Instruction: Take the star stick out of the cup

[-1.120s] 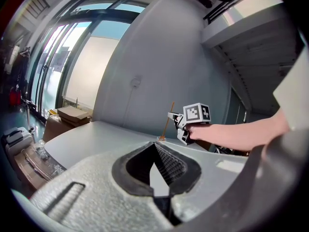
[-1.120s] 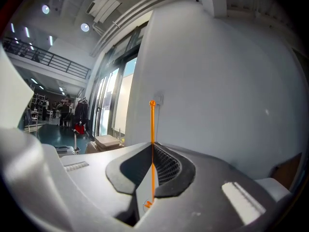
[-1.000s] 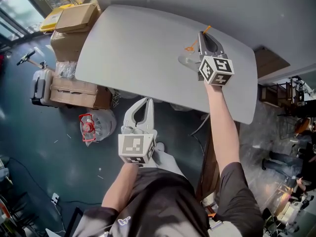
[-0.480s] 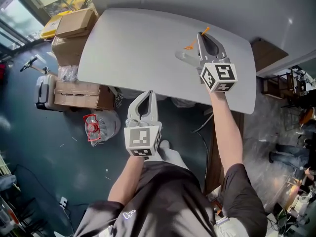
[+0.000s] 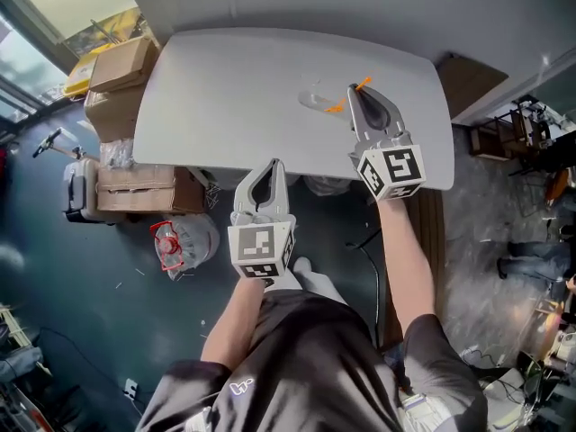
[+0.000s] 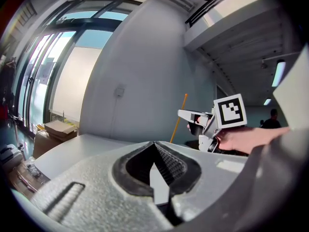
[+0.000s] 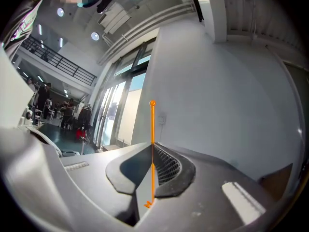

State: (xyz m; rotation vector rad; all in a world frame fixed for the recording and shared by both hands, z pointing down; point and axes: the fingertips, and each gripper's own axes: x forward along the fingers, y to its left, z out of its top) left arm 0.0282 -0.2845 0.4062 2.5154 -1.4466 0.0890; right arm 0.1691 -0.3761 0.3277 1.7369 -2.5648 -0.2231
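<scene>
Star stick (image 7: 152, 124) clamped in right gripper (image 7: 151, 148), beside cup.
Thin orange stick pinched between the right gripper's closed jaws, just beside the clear cup (image 5: 314, 98) on the grey table (image 5: 225, 88). Left gripper (image 6: 155, 145) jaws together, nothing between them, near the table's front edge.

star stick (image 7: 152, 124): thin, orange, clamped in right gripper (image 5: 354, 95), seemingly outside cup | cup (image 5: 315, 98): clear, on bench (image 5: 225, 88), just beside stick
</scene>
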